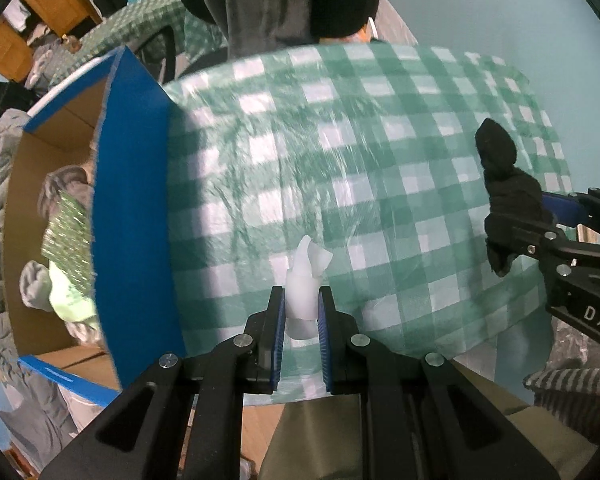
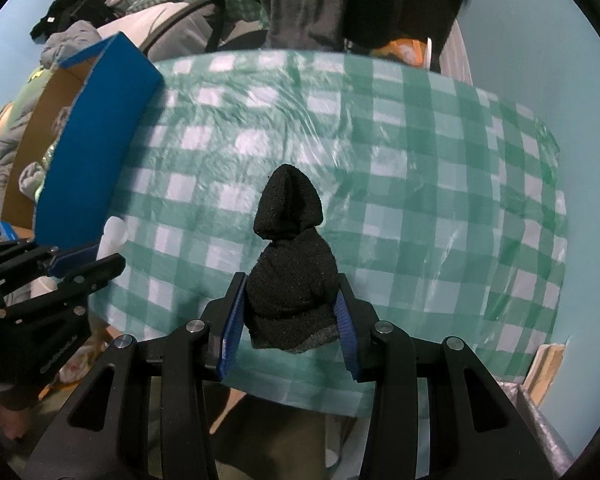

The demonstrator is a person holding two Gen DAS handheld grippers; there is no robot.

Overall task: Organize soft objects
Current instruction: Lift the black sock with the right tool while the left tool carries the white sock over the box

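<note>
Left wrist view: the left tool (image 1: 302, 312), at lower centre, is clamped on a white soft item (image 1: 306, 280) that stands up between its blue pads above the green-checked surface (image 1: 380, 140). At the right edge, the right tool (image 1: 540, 220) is clamped on a black sock (image 1: 504, 188). Right wrist view: the black sock (image 2: 290, 264) fills the centre, pinched between the pads. A blue cardboard box (image 1: 132, 208), at the left of the frame, holds bundled grey and green fabrics (image 1: 60, 240).
</note>
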